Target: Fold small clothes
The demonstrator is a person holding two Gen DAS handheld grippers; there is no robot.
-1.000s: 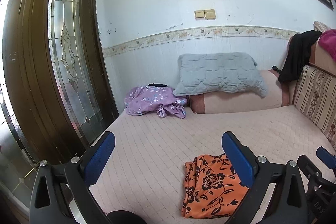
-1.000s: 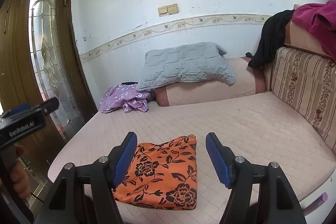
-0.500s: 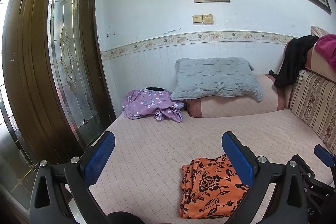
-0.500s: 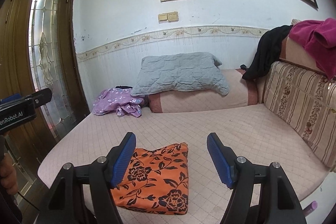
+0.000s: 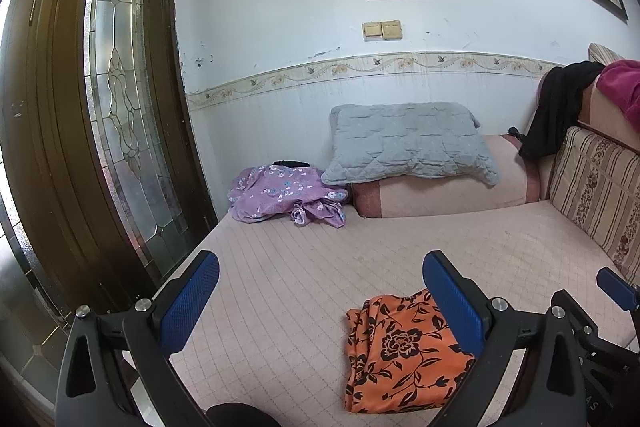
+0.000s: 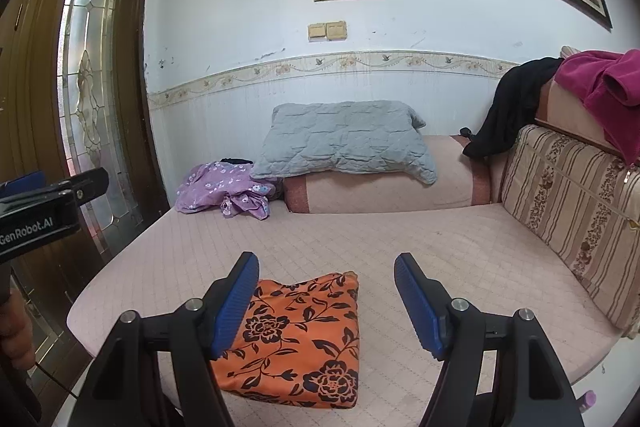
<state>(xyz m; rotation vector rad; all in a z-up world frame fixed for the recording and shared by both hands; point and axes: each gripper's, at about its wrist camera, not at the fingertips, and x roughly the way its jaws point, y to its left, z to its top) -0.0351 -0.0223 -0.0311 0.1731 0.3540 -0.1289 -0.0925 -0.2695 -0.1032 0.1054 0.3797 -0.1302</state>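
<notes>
A folded orange cloth with black flowers [image 5: 404, 351] lies near the front edge of the pink quilted mattress [image 5: 320, 267]; it also shows in the right wrist view [image 6: 296, 335]. A crumpled purple flowered garment [image 5: 284, 193] lies at the back left by the wall, also in the right wrist view [image 6: 224, 191]. My left gripper [image 5: 320, 299] is open and empty above the mattress front, left of the orange cloth. My right gripper [image 6: 326, 303] is open and empty, held above the orange cloth.
A grey quilted pillow [image 5: 408, 143] rests on a pink bolster [image 5: 440, 193] at the back. A striped cushion [image 6: 568, 207] lines the right side, with black [image 6: 508, 107] and magenta clothes [image 6: 600, 87] above. A wooden glass door [image 5: 100, 127] stands left.
Both grippers have lifted and drawn back from the mattress; the orange cloth sits lower and farther in both views. The cloth itself has not moved. Both grippers stay open.
</notes>
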